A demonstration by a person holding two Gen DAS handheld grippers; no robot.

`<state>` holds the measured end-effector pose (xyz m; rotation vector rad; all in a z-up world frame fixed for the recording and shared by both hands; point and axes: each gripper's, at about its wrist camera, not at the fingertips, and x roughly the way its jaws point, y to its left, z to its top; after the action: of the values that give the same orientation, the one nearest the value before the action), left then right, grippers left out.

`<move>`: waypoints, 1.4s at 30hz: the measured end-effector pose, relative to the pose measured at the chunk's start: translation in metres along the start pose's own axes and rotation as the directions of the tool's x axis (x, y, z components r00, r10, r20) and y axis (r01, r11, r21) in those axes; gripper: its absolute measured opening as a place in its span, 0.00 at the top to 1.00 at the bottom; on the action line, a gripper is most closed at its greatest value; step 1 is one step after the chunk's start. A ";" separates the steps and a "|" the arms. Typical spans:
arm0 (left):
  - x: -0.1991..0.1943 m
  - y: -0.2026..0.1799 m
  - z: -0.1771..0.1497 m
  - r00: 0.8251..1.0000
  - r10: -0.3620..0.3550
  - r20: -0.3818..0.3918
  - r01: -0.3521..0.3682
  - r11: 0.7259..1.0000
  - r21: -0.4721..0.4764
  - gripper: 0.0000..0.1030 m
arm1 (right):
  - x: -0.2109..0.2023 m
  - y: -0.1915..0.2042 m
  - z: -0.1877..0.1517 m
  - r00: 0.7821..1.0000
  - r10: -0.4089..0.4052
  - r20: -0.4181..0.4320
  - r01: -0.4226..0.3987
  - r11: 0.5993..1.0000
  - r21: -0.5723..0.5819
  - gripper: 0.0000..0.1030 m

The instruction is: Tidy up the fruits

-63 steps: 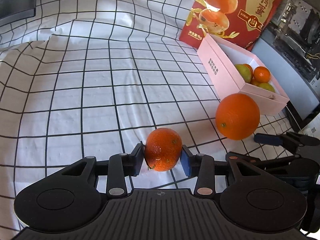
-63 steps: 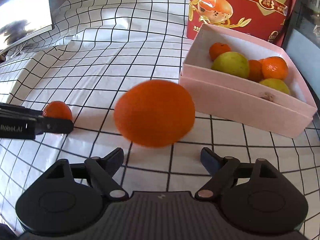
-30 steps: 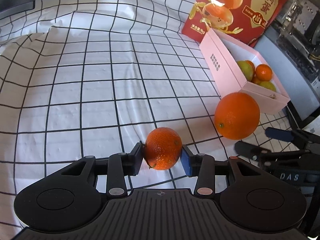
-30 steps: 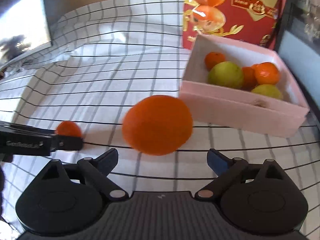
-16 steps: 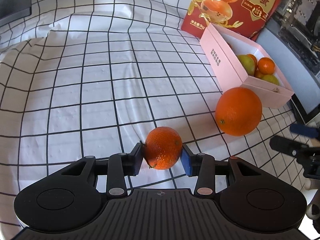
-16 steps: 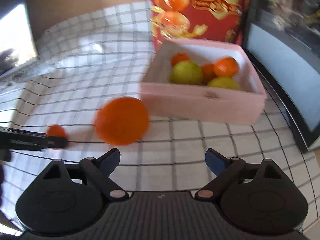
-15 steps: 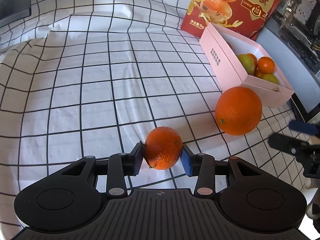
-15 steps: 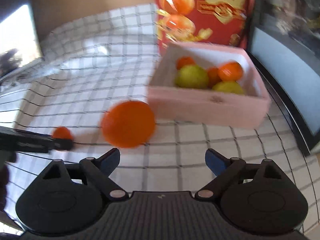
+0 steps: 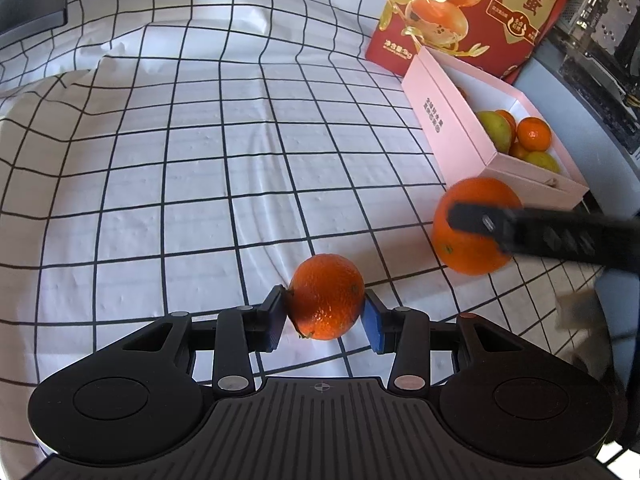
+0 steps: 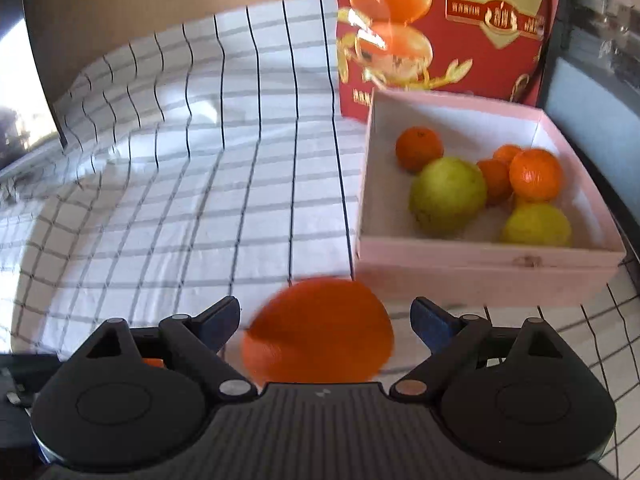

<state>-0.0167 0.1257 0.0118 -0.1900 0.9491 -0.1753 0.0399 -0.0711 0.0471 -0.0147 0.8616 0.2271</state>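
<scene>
A small mandarin (image 9: 326, 298) is pinched between the blue pads of my left gripper (image 9: 324, 316), just above the checked cloth (image 9: 180, 160). To its right a large orange (image 9: 476, 240) rests on the cloth near the pink box (image 9: 452, 136). One finger (image 9: 476, 216) of my right gripper crosses in front of it. In the right wrist view the large orange (image 10: 320, 332) lies between the spread fingers of my right gripper (image 10: 325, 314), with small gaps on both sides. The pink box (image 10: 480, 264) holds several mandarins and two yellow-green fruits (image 10: 448, 194).
A tall red carton (image 10: 440, 20) printed with oranges stands behind the pink box. A dark screen (image 10: 24, 80) sits at the far left edge of the cloth. Dark equipment (image 9: 592, 40) lines the right side beyond the box.
My right gripper has swung back to the left and forward, so the large orange now lies between its fingers. The left gripper and its mandarin have stayed put.
</scene>
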 end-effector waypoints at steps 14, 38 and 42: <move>-0.001 -0.001 0.000 1.000 0.007 0.004 -0.007 1.000 0.011 0.56 | -0.024 -0.030 -0.023 0.996 0.087 0.000 -0.087 0.996 0.009 0.10; -0.001 -0.001 0.001 1.000 -0.004 -0.014 0.004 1.000 -0.018 0.56 | -0.003 -0.007 -0.031 0.981 0.143 -0.131 -0.157 0.983 -0.100 0.32; 0.000 -0.002 0.002 1.000 -0.002 -0.020 0.002 1.000 0.000 0.56 | -0.014 -0.022 -0.039 0.988 0.084 -0.127 -0.102 0.985 -0.138 0.31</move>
<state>-0.0151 0.1241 0.0129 -0.1893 0.9688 -0.1789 0.0066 -0.0997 0.0308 -0.1246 0.9655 0.3793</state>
